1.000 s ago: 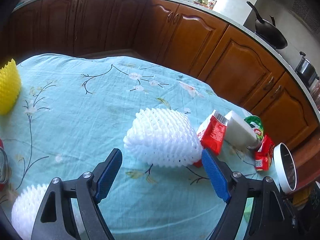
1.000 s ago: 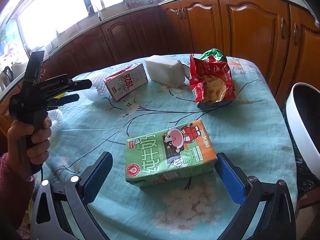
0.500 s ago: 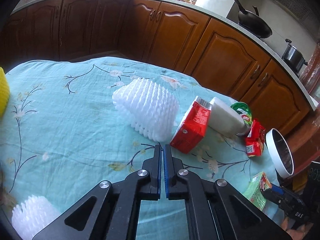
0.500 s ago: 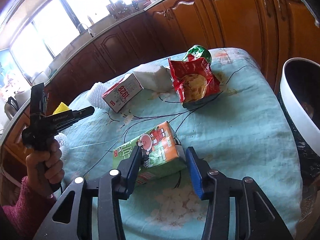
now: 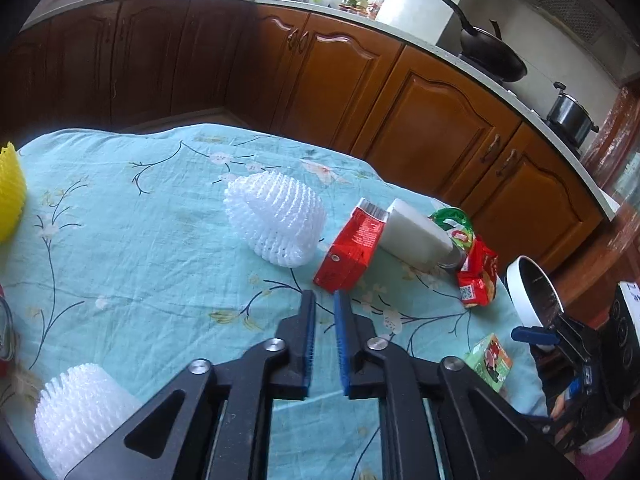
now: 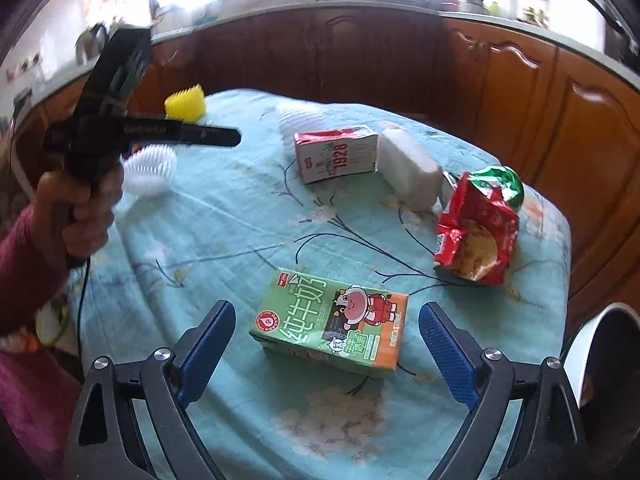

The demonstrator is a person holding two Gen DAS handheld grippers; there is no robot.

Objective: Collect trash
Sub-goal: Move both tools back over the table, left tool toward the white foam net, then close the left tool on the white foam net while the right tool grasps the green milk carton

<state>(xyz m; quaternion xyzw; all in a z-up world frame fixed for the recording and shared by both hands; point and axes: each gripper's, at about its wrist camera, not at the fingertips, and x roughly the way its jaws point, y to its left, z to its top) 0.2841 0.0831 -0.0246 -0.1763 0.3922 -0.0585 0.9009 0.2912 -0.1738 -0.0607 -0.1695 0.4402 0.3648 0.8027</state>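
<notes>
Only left view shows wok (image 5: 494, 58).

The left hand-held gripper (image 5: 324, 308) is held above the worktop, pitched downward, its blue pads (image 5: 309, 336) parted by a narrow gap after just reopening; nothing is found between them. It is gripped by a hand (image 6: 82, 208) in a magenta sleeve (image 6: 24, 260). The right hand-held gripper (image 6: 326, 320) is spread wide, having just opened, with neither pad in contact.

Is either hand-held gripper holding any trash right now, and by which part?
Nothing is held. The right hand-held gripper stands open around the green milk carton; the left hand-held gripper is empty.
</notes>
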